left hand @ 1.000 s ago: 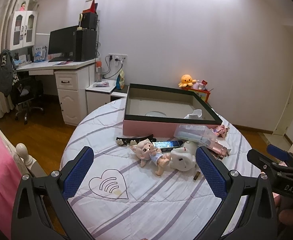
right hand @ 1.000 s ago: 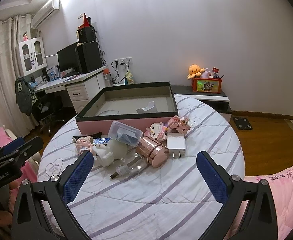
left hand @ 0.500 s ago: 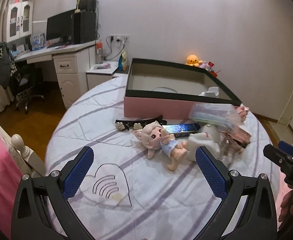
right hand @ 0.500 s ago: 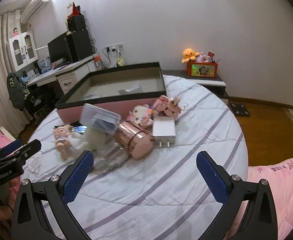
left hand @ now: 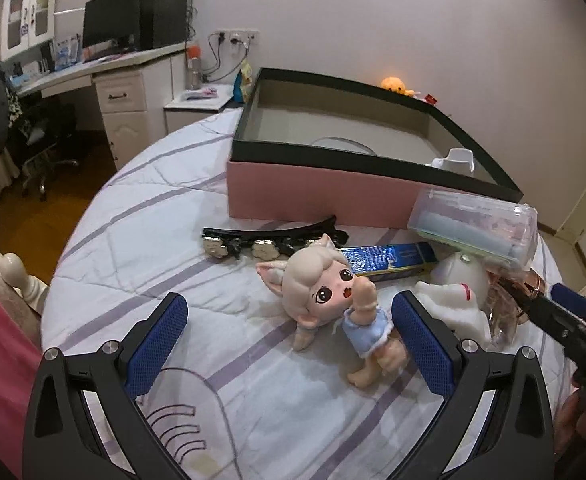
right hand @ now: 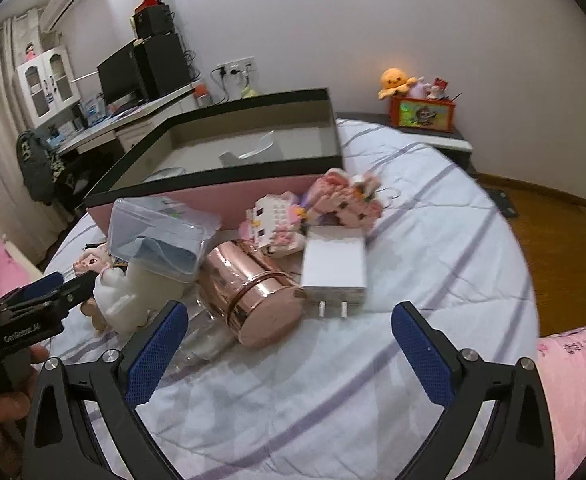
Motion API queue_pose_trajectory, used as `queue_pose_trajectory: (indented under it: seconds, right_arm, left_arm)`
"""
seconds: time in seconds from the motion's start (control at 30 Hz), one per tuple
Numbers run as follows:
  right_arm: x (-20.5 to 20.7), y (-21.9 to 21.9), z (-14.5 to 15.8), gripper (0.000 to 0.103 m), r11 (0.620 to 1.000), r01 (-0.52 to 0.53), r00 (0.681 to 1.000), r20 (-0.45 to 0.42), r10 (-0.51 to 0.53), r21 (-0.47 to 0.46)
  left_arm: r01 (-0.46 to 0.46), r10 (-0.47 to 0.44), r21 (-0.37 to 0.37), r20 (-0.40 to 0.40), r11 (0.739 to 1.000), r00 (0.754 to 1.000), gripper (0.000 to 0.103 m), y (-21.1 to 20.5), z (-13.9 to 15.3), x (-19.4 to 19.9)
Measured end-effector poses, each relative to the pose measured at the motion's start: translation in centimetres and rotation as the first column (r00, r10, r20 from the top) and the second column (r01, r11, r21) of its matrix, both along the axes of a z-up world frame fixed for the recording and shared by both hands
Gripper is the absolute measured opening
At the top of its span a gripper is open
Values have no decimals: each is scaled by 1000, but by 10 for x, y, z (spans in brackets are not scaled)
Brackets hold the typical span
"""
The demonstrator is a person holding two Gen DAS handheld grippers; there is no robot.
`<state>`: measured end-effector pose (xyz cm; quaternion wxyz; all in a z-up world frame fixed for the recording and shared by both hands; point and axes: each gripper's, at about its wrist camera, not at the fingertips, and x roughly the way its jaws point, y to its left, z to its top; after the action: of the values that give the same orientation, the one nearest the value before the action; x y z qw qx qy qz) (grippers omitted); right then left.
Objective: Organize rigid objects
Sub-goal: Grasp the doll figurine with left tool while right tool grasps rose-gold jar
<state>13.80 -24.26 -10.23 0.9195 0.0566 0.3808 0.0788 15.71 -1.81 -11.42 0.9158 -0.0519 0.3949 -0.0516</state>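
Note:
A pink box with a black rim (left hand: pixel 317 196) stands open on the round bed, also in the right wrist view (right hand: pixel 229 196). In front of it lie a doll (left hand: pixel 329 300), a black hair clip (left hand: pixel 269 236), a blue packet (left hand: pixel 385 258), a clear plastic case (left hand: pixel 473 224), a white plush (left hand: pixel 457 292), a rose-gold tin (right hand: pixel 253 292), a white charger (right hand: pixel 333 264) and pink brick figures (right hand: pixel 345 200). My left gripper (left hand: pixel 289 340) is open, its fingers on either side of the doll. My right gripper (right hand: pixel 289 340) is open, just before the tin and charger.
The bed has a white quilt with purple stripes (right hand: pixel 433 240). A white desk with a monitor (left hand: pixel 113 76) stands at the back left, a low shelf with toys (right hand: pixel 421 108) at the back right. Pink bedding (right hand: pixel 573 380) lies at the right.
Both grippers have moved forward and down toward the pile. The doll now lies between my left gripper's fingers, and the tin and charger are close before my right gripper.

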Motion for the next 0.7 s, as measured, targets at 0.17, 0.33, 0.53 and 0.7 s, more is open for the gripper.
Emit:
queue_pose_trajectory:
  seconds: [0.17, 0.33, 0.53, 0.7]
  right_arm:
    - [9, -5, -6, 79, 998, -40, 999, -1, 40, 40]
    - [10, -3, -1, 73, 996, -84, 996, 14, 84, 11]
    - [3, 0, 7, 69, 993, -121, 992, 47, 121, 0]
    - [7, 11, -2, 66, 990, -141, 990, 29, 141, 9]
  left_arm:
    - [49, -50, -14, -31, 999, 998, 99, -8, -3, 8]
    - [83, -88, -83, -60, 993, 994, 75, -15, -6, 17]
    - [61, -66, -82, -61, 995, 996, 84, -14, -4, 22]
    - [107, -113, -117, -47, 987, 992, 73, -12, -5, 20]
